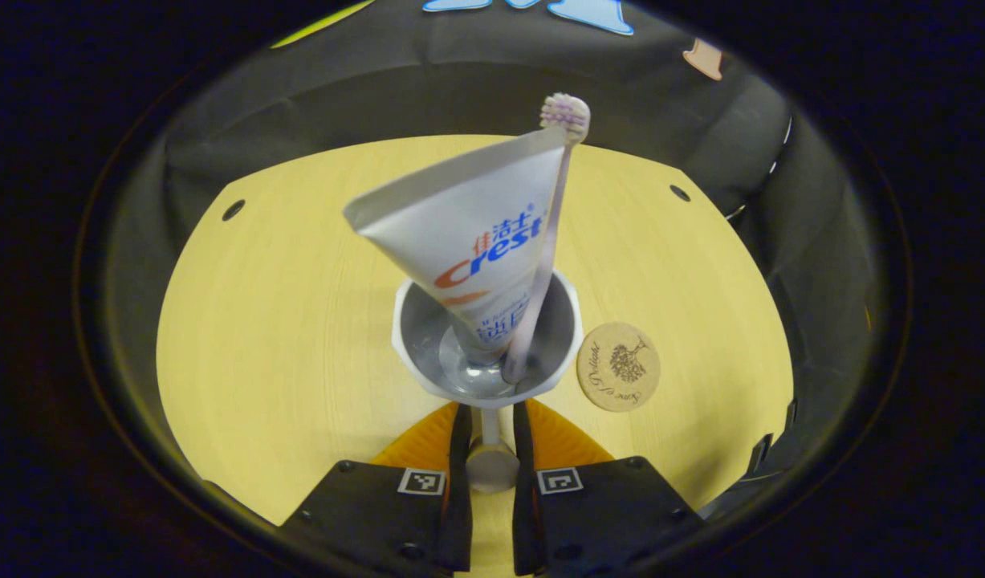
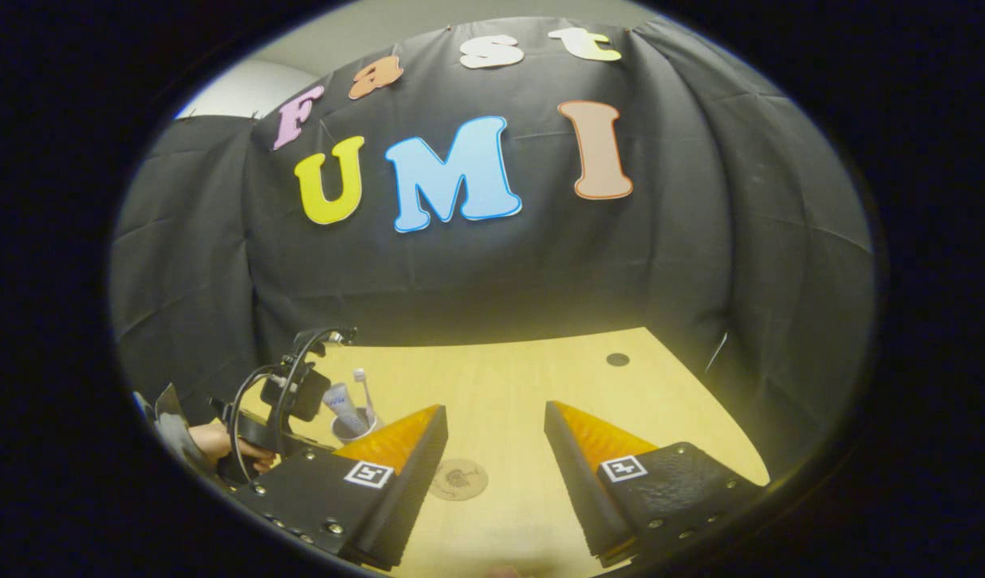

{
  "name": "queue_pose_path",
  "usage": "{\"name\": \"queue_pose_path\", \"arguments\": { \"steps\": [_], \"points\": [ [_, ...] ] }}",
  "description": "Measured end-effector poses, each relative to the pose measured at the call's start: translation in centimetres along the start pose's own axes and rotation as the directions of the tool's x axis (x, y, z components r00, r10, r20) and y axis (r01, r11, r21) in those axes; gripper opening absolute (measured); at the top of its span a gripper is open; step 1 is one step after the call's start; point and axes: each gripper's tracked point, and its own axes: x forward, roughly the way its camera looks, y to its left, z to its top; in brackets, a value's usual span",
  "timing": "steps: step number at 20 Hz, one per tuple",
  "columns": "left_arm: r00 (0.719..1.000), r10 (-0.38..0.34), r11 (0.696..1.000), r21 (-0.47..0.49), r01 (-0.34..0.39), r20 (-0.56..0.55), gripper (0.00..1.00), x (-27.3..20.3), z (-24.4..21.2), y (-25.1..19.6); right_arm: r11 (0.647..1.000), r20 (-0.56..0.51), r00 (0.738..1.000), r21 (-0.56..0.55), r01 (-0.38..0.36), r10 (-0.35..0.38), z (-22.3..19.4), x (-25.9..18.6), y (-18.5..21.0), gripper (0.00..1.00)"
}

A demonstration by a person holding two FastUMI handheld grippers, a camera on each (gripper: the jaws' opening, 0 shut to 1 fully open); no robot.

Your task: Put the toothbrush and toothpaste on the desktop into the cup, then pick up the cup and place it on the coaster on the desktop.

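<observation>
So in the left gripper view, the left gripper is clamped on the cup's handle, both fingers pressed against it from either side, and the cup sits right in front of the fingertips, seen from above so you're looking down into it. Can't tell from here whether the cup is resting on the table or lifted off it. The toothpaste stands in the cup cap-down with its flat crimped end fanning up toward the camera, and the toothbrush leans along its right edge, handle end down in the cup, bristle head up top. The coaster lies flat on the table just beside the cup on the right, near it but bare, with the cup not on it. Over in the right gripper view, the right gripper has its fingers spread wide with nothing between them, hanging above the table and pointing toward the back wall. Far off at the lower left of that view you can see the other gripper with a hand wrapped around its grip, held low and about level over the table, the cup out in front of it with the brush and tube sticking up, and the coaster on the table in the gap between the two grippers.
</observation>
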Motion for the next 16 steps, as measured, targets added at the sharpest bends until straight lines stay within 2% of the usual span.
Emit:
{"name": "queue_pose_path", "arguments": {
  "steps": [11, 15, 16],
  "points": [
    [0.995, -0.099, 0.988, 0.118, 0.101, -0.021, 0.27, 0.2, 1.8, -9.4, 0.999, 0.003, 0.999, 0.019, 0.035, -0.035, -0.3, -1.4, -2.3, 0.79],
    [0.993, -0.110, 0.984, 0.136, 0.114, -0.036, 0.26, 0.4, 3.9, -11.1, 0.998, 0.003, 0.999, 0.025, 0.054, -0.054, -0.4, -2.1, -3.6, 0.79],
    [0.993, -0.109, 0.984, 0.140, 0.113, -0.039, 0.27, 1.0, 2.8, -11.2, 0.998, 0.001, 0.998, 0.029, 0.056, -0.056, -0.4, -2.2, -3.8, 0.79]
  ]
}}
